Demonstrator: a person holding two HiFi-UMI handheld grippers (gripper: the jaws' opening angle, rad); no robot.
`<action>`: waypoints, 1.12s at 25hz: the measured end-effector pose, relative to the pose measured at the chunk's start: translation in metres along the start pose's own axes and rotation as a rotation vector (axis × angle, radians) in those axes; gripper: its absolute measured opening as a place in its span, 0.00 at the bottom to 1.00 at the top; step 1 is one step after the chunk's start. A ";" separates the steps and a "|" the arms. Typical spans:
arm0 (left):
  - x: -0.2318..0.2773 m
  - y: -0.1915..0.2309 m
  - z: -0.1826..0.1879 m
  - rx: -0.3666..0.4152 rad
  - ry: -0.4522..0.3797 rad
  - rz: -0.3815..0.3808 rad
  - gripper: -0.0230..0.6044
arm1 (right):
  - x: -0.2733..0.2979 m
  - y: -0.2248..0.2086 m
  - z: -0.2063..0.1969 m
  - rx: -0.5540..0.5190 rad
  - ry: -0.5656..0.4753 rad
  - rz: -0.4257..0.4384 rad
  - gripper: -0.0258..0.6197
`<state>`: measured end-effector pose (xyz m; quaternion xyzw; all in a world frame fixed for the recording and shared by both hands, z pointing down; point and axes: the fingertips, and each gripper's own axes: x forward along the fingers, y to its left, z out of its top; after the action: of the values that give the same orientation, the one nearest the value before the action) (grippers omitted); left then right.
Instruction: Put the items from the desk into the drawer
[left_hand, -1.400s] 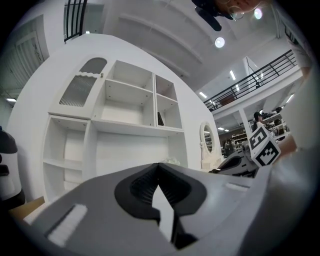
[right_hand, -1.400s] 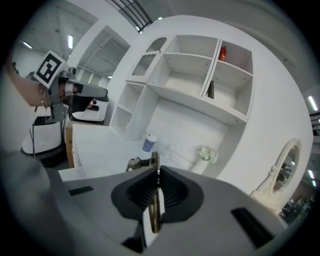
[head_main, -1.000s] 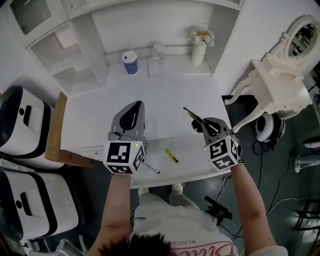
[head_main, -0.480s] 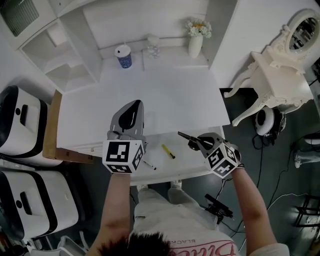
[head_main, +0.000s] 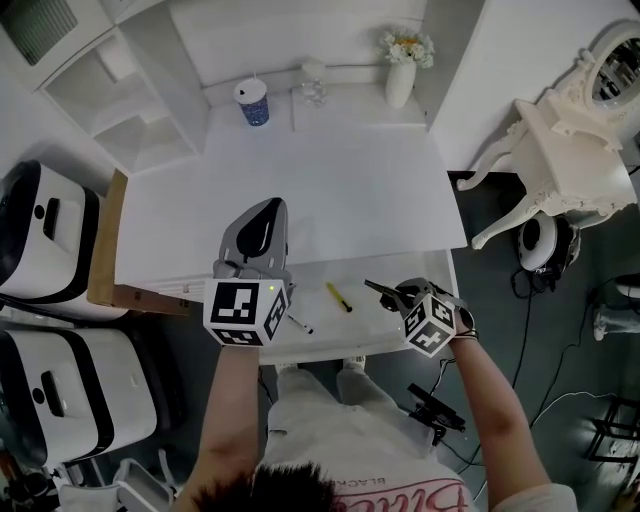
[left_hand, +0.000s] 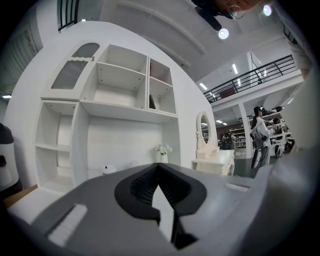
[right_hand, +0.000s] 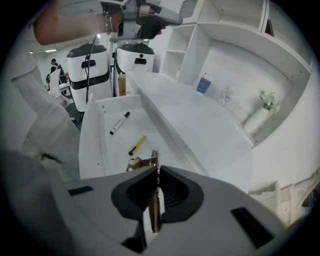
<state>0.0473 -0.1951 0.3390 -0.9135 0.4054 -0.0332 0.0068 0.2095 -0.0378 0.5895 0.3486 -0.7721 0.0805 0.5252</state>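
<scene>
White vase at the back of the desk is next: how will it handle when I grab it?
The vase stands tall and slim with flowers on top, so a high push would probably tip it. Its smooth white surface looks glazed: likely slippery to grip, and breakable if dropped.

The metal item (largely hidden inside the right gripper) is too small to identify.

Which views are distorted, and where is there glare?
Head view: even light, desk edges nearly straight. Left gripper view: fisheye curves the shelves; ceiling lamp glares. Right gripper view: fisheye, black round border; metal clip in the right claw looks sharp.
</scene>
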 end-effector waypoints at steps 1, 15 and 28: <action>0.000 -0.001 -0.001 0.002 0.003 0.002 0.05 | 0.006 0.001 -0.004 0.003 0.010 0.001 0.06; -0.004 -0.007 -0.021 0.014 0.062 0.028 0.05 | 0.068 -0.021 -0.031 0.023 0.103 -0.152 0.06; -0.002 -0.017 -0.025 0.025 0.075 0.020 0.05 | 0.092 0.012 -0.054 -0.026 0.234 -0.006 0.12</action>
<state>0.0563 -0.1819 0.3647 -0.9073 0.4141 -0.0725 0.0031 0.2242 -0.0445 0.6955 0.3324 -0.7054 0.1092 0.6164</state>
